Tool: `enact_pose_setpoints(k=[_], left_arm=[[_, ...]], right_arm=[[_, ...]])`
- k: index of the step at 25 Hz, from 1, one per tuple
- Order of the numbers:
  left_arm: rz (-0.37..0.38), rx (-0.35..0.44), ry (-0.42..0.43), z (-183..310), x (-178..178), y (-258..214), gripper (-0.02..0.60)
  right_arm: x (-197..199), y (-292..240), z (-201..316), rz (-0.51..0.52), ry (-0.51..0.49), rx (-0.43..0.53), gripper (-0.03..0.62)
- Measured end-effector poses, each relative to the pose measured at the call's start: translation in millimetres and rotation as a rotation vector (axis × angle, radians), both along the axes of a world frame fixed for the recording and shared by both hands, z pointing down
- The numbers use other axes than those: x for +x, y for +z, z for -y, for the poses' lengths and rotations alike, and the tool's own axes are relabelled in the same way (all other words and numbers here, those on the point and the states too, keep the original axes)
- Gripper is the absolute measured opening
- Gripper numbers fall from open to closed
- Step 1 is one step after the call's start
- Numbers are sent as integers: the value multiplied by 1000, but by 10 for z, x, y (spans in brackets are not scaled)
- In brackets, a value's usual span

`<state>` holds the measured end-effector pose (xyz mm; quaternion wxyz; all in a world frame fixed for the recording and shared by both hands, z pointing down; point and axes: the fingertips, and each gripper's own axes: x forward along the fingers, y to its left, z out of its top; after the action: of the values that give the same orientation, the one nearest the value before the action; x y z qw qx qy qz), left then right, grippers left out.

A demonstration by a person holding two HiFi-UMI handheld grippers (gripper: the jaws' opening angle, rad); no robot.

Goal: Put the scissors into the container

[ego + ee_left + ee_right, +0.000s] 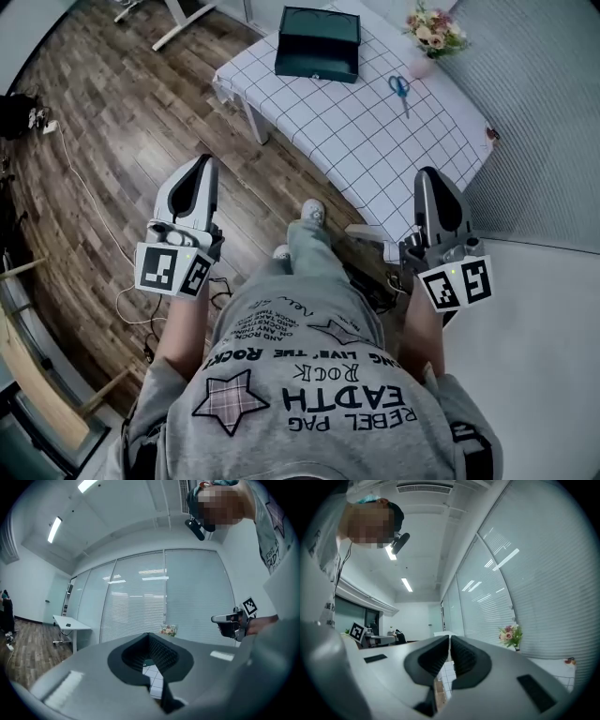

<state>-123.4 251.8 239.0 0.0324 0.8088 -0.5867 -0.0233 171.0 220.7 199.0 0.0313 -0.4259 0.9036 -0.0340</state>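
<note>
Both arms were out in front of the torso, one to each side and well apart. The left gripper [199, 164] pointed forward and level, its marker cube [173, 269] sitting at the wrist end above the bare left forearm [184, 330]. Its fingers [164, 654] met at the tips with nothing between them. Over on the other side, the right gripper [429, 176] matched that pose, level and forward, with its own cube [457, 283] above the right forearm [422, 339]. Its fingers [466, 656] were pressed together down to a thin slit, and they too were empty.
</note>
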Motion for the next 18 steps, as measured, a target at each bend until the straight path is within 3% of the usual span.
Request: enact_pose_setpoints(k=[7,18], left_arm=[[9,15,-50,551,-61,-101,9],[7,-2,-37,1483,306,-69,10]], right_arm=[[-95,-40,714,-4,-62,8,18],[201,61,1721,11,-71,-28,18]])
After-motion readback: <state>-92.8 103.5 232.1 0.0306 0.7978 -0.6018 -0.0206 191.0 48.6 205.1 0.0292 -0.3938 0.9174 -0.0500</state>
